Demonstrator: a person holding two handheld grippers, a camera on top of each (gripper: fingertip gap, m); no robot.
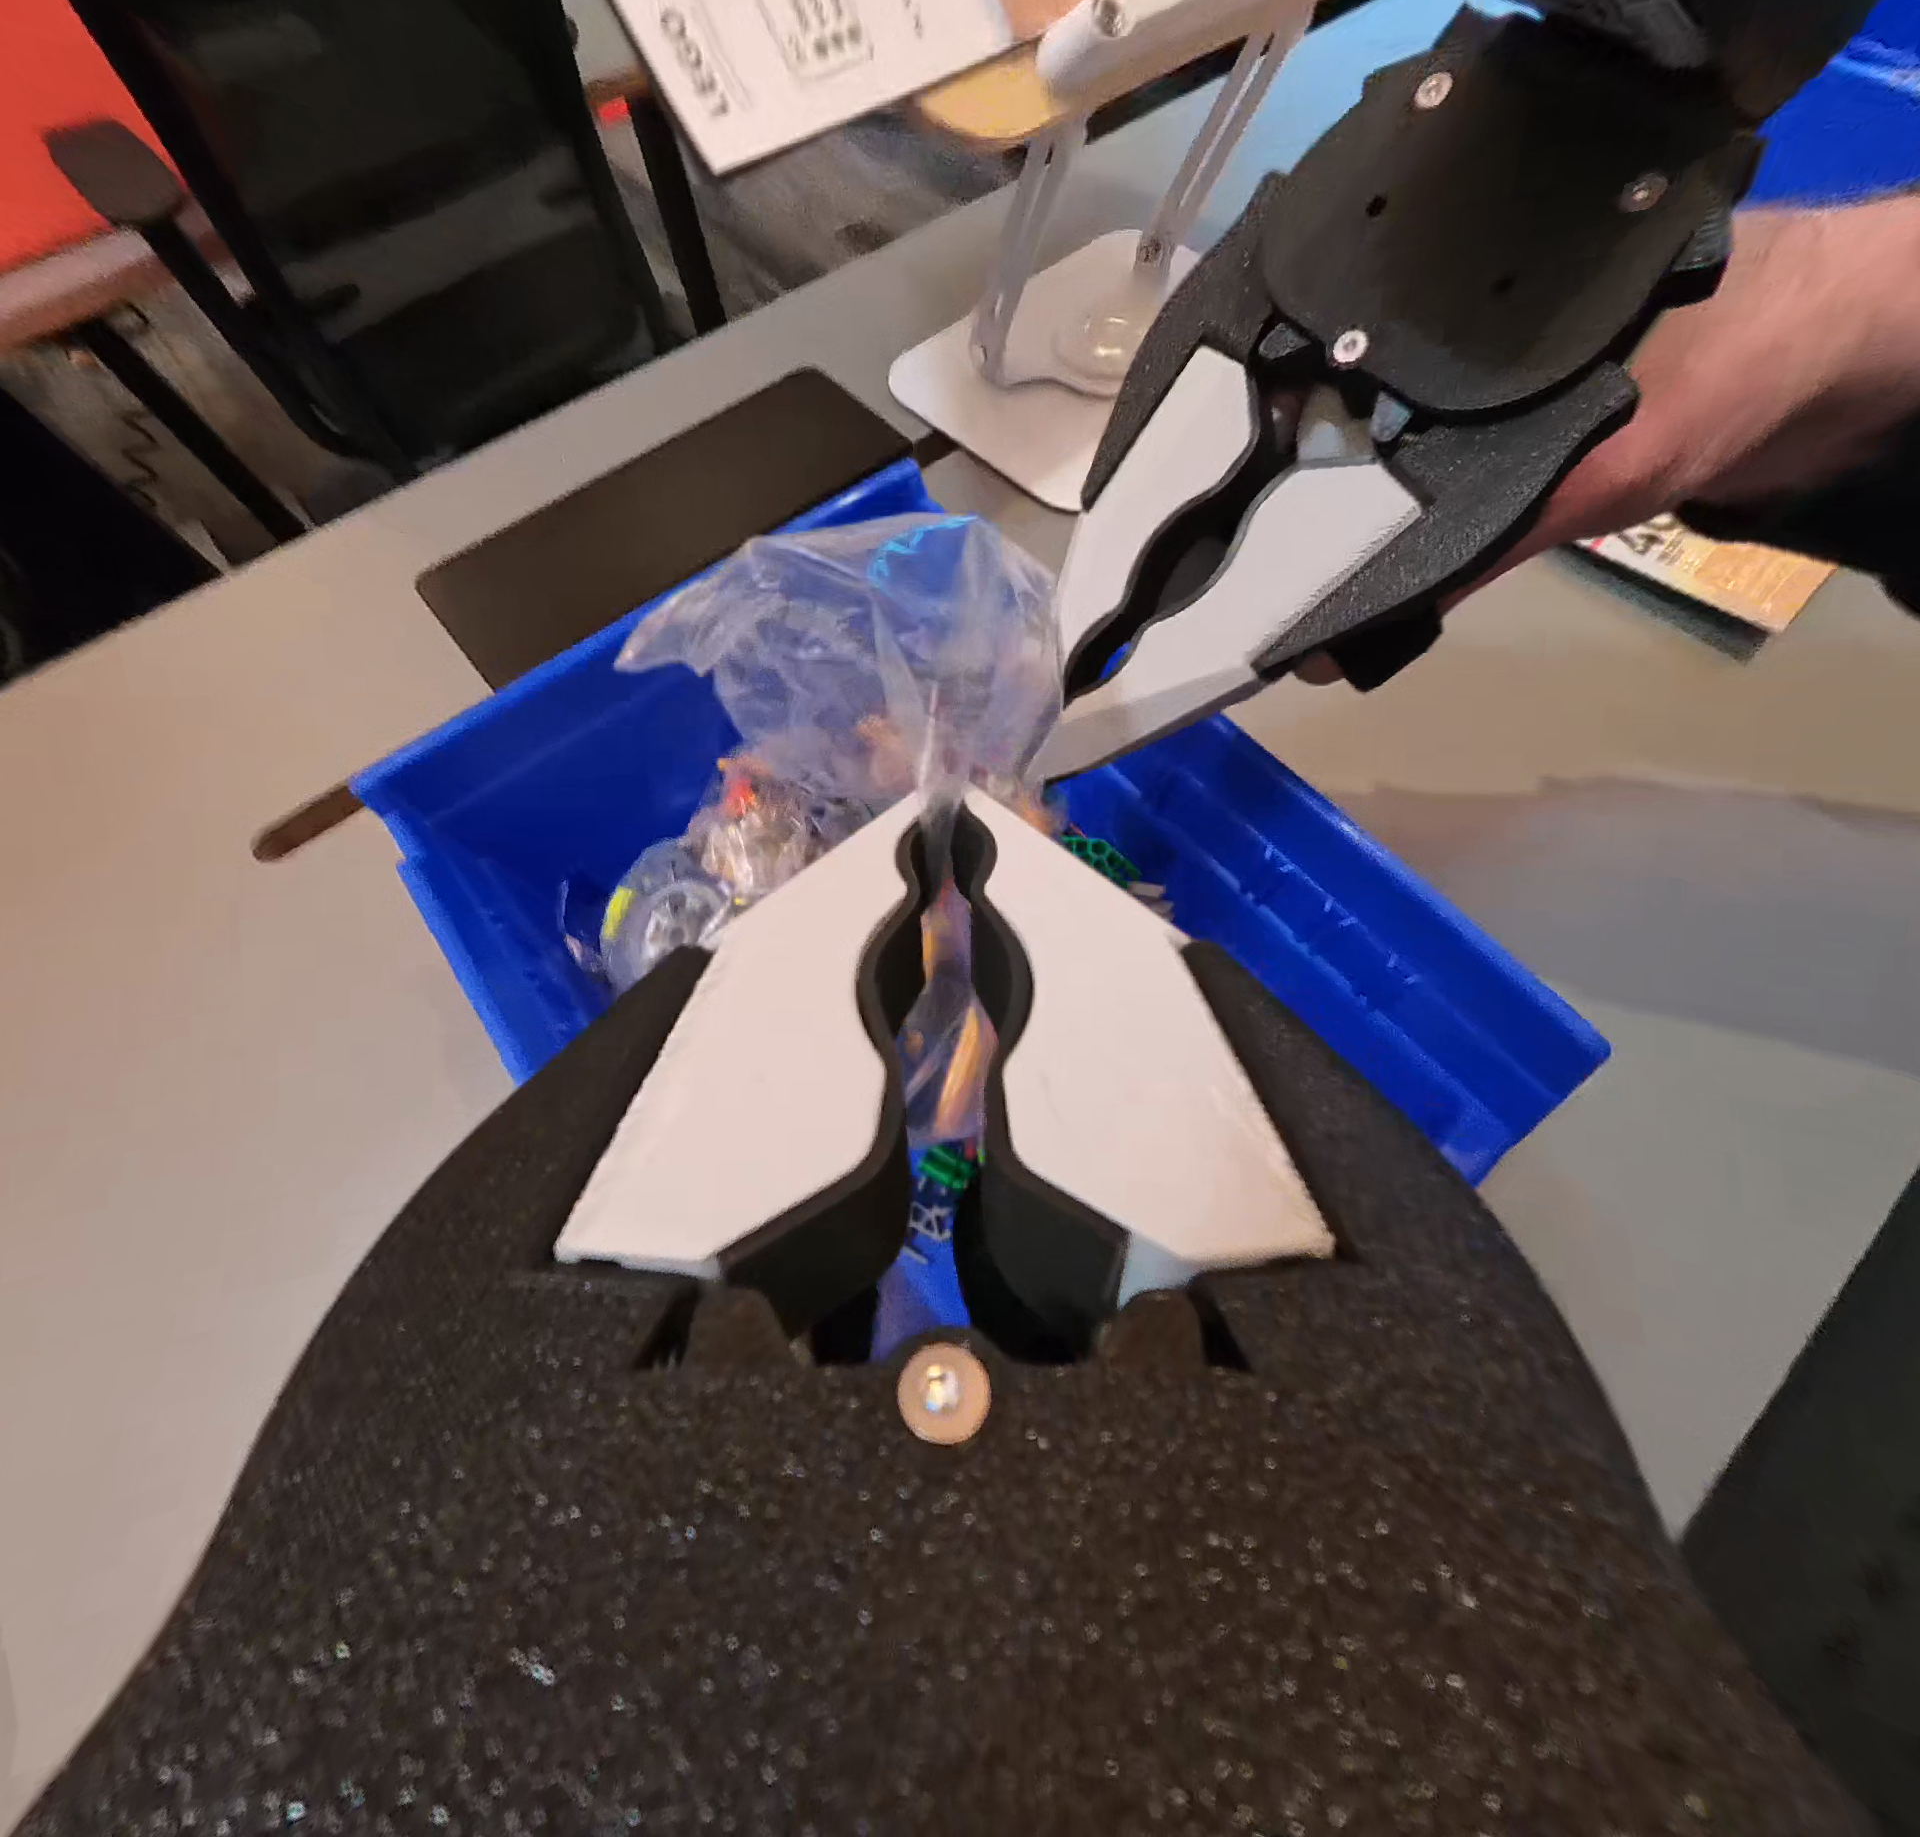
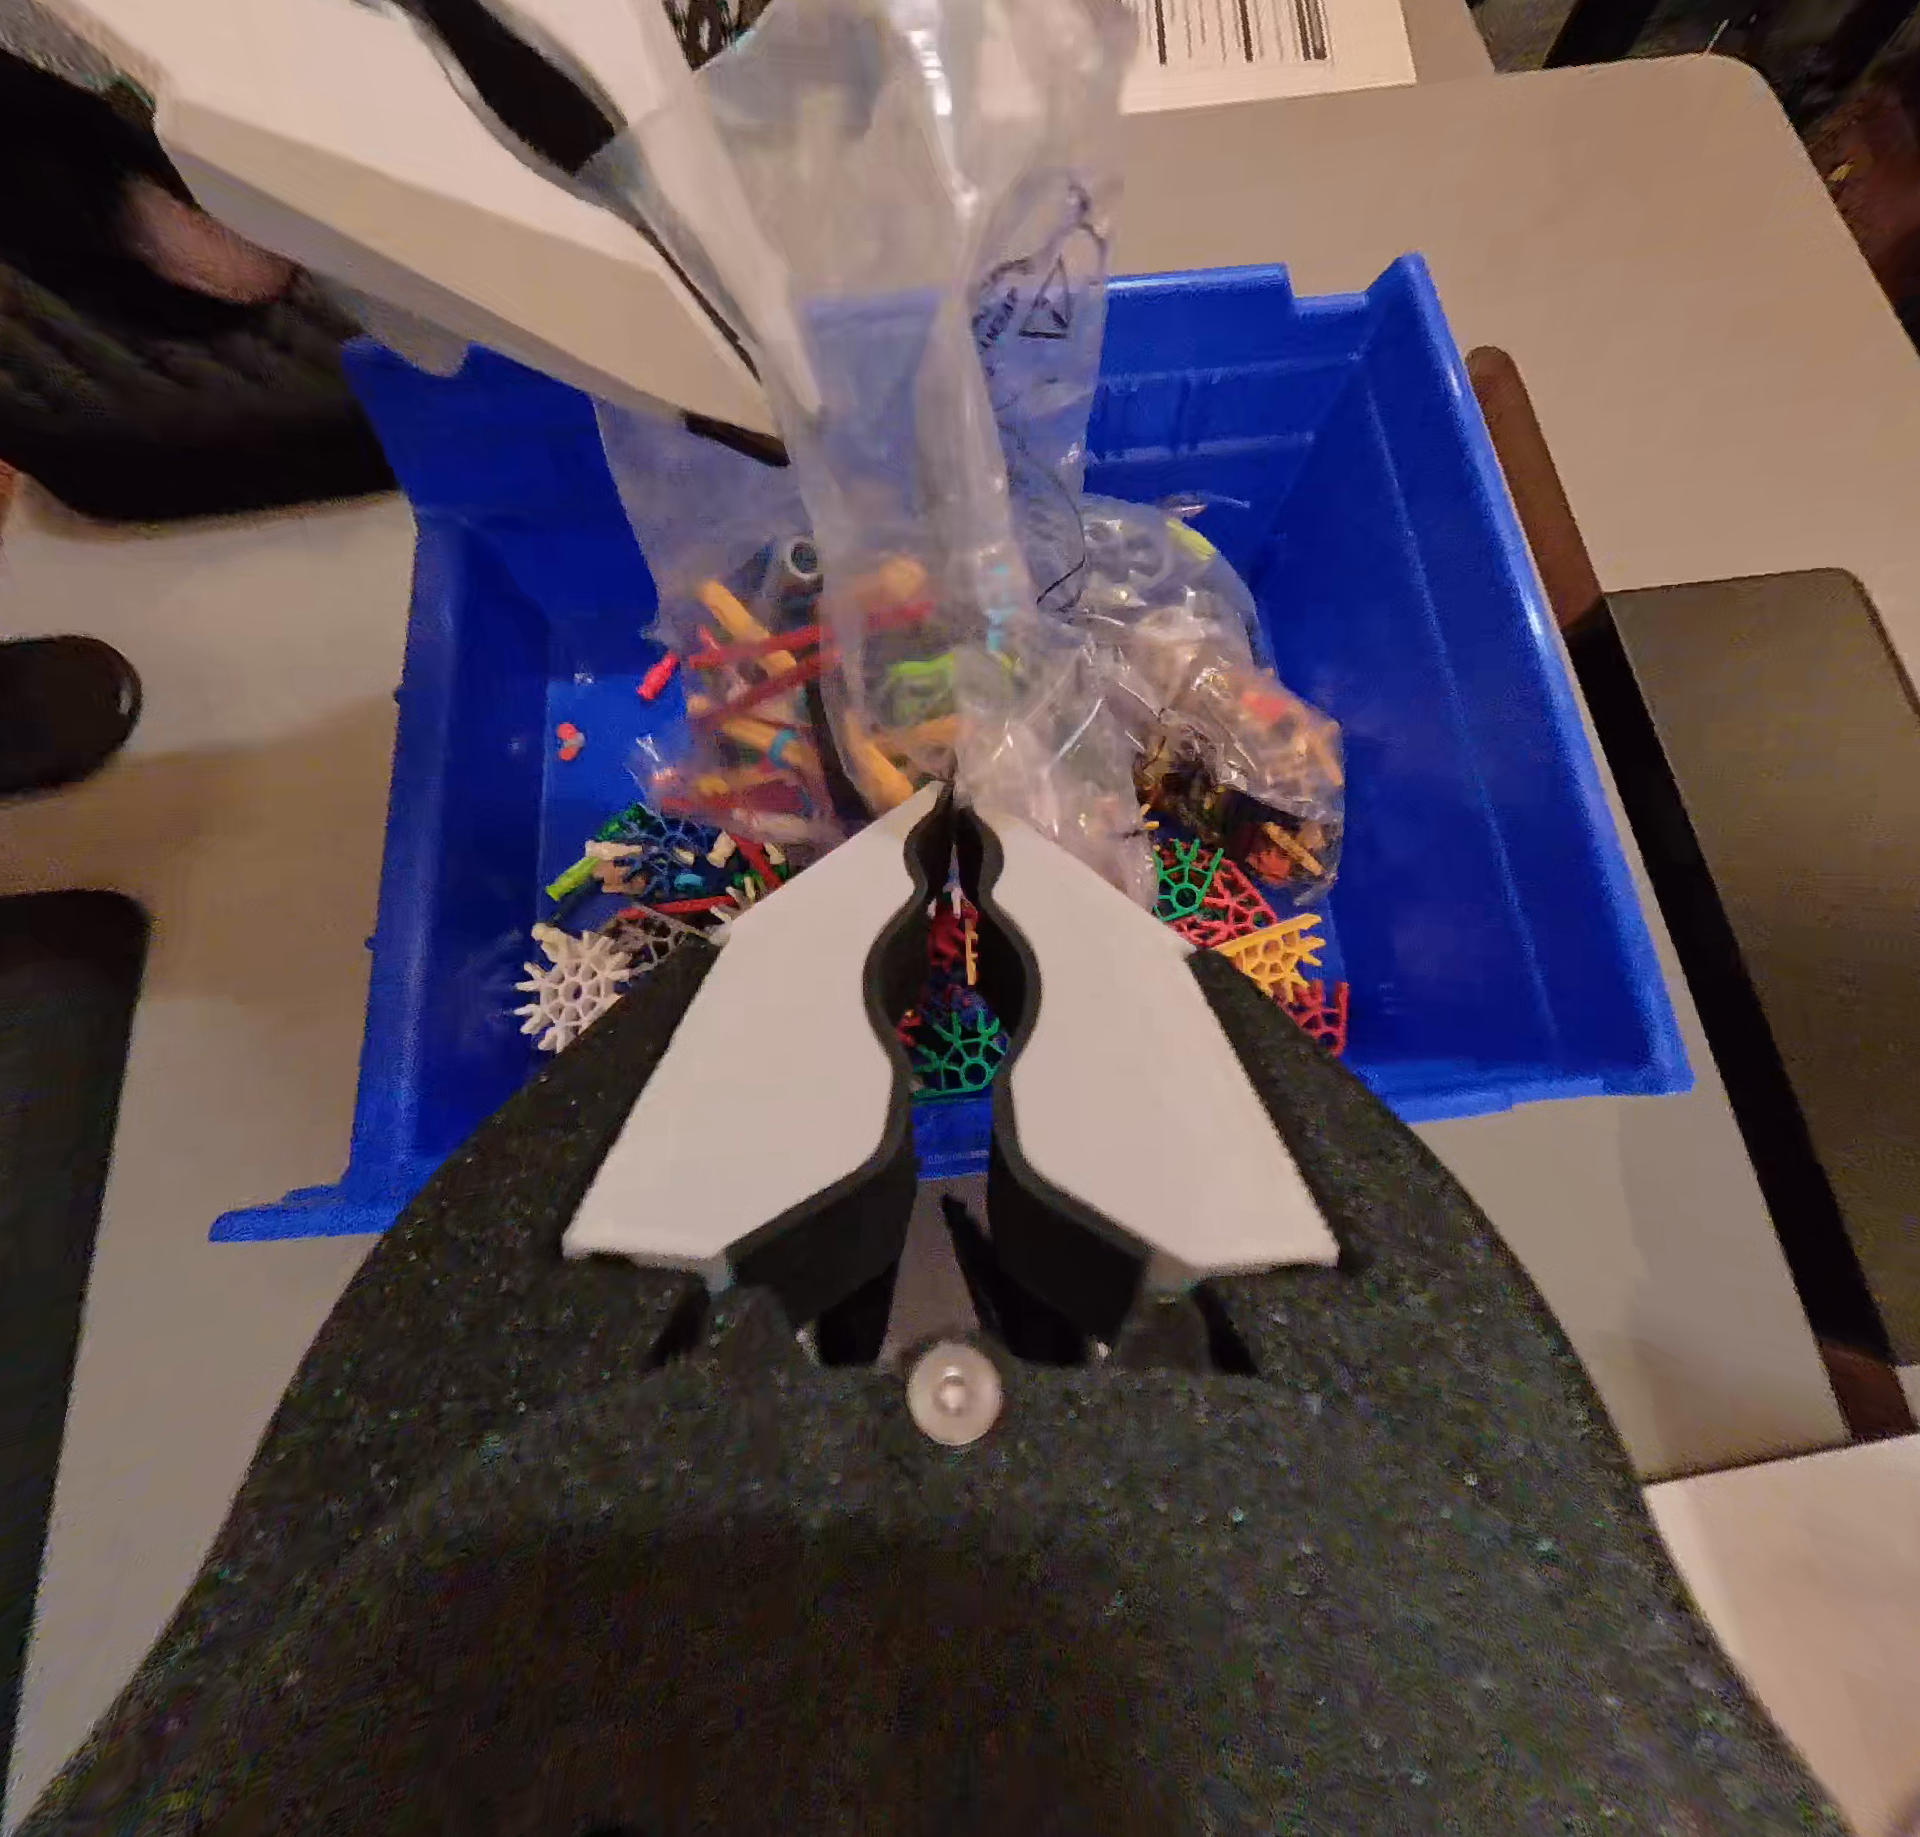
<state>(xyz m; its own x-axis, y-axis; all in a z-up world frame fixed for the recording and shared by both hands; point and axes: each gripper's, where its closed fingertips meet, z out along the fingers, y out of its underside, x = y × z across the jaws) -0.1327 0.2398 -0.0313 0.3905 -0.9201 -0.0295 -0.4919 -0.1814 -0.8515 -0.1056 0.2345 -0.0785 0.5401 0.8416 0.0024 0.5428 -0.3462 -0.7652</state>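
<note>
Left wrist view: the left gripper (image 1: pixel 943 800) pinches a fold of the clear plastic bag (image 1: pixel 862 644) at mid-frame, above the blue bin (image 1: pixel 1351 956). From the upper right the right gripper (image 1: pixel 1049 759) comes in, tips clenched on the same bag. Right wrist view: the bag hangs at centre, full of colourful toy pieces (image 2: pixel 790 686); more pieces lie loose on the bin floor, on the grey table (image 2: pixel 1558 229).

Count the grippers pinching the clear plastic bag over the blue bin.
2. The left gripper is shut on the clear plastic bag at one part of its film; the right gripper pinches another part, above the blue bin.
</note>
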